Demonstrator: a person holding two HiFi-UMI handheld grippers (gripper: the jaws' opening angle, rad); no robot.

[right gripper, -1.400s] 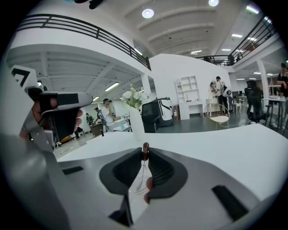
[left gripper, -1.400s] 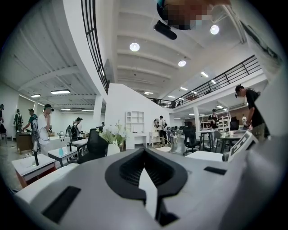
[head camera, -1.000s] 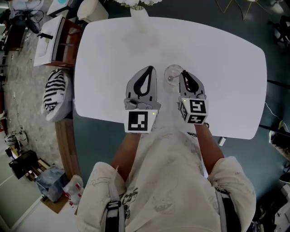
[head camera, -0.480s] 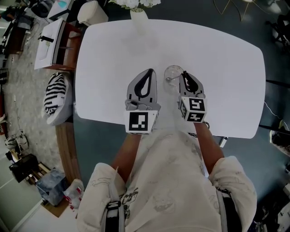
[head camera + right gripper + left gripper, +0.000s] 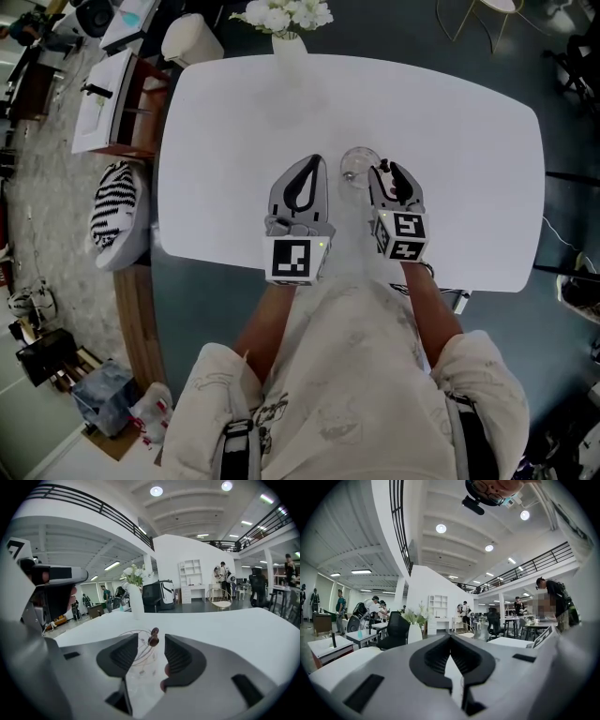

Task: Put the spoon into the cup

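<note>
Two handheld grippers hover over one white, smooth table (image 5: 469, 131) with rounded corners. One cup (image 5: 359, 159) of clear, thin glass stands on the table just ahead of the right gripper (image 5: 391, 170). One spoon (image 5: 153, 638) rests inside the cup, and its dark, rounded end projects above the rim.

Right gripper: its jaws have just been opening and now stand apart. The spoon's end and the cup show in the gap ahead of the ribbed black pads (image 5: 123, 653), but neither pad presses on them; the spoon is released.

Left gripper (image 5: 308, 163): its jaws are closed tip to tip in a teardrop outline, with nothing between them. It sits just left of the cup, apart from it.

Each gripper has a grey moulded body and carries one cube (image 5: 291, 260) with black-and-white square markers; two cubes in total.

One white vase (image 5: 287, 41) of white flowers stands at the far table edge, well apart from the cup. One black-and-white striped cushion (image 5: 112, 192) lies left of the table. Nothing stands between the right gripper and the cup.
</note>
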